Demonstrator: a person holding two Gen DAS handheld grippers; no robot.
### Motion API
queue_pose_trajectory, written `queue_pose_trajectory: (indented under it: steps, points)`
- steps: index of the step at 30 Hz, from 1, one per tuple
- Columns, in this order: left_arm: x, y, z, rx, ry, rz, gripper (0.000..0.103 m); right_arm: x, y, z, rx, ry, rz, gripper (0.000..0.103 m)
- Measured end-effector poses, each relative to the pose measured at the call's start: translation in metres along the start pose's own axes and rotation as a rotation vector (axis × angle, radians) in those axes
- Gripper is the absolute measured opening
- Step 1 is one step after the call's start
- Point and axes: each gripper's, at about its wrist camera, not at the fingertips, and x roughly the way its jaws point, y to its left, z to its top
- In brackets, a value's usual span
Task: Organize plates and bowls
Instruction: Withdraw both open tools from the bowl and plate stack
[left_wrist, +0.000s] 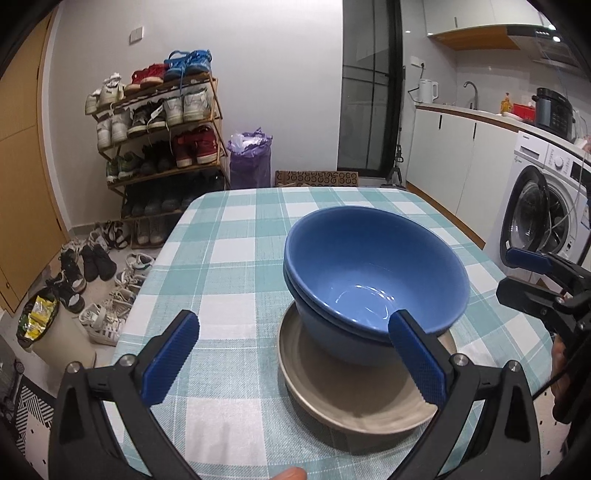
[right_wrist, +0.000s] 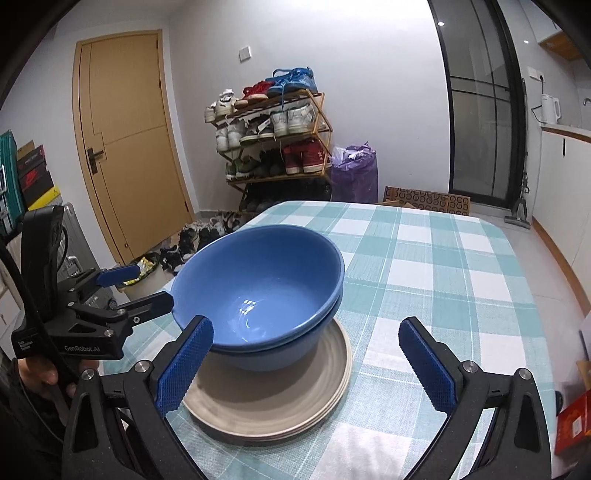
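Two blue bowls (left_wrist: 373, 269) sit nested on a stack of beige plates (left_wrist: 351, 398) on the checked tablecloth (left_wrist: 221, 258). The bowls (right_wrist: 258, 288) and plates (right_wrist: 273, 398) also show in the right wrist view. My left gripper (left_wrist: 295, 354) is open and empty, just in front of the stack, its right finger near the bowl rim. My right gripper (right_wrist: 306, 362) is open and empty, its left finger beside the bowls. Each gripper shows in the other's view, the right one (left_wrist: 535, 280) at the stack's right and the left one (right_wrist: 125, 291) at its left.
The table edge (left_wrist: 162, 251) drops to a floor with scattered shoes (left_wrist: 96, 273) and a bin (left_wrist: 48, 332). A shoe rack (left_wrist: 159, 122) stands by the wall. A washing machine (left_wrist: 546, 214) and kitchen counter are at the right.
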Motion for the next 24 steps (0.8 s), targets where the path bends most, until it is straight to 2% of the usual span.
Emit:
queue_pose_trajectory:
  steps: [24]
  points:
    - [-0.022,0.001,-0.037,-0.017,-0.086,0.029,0.103,-0.013,0.001,-0.044,0.017,-0.057,0.03,0.102]
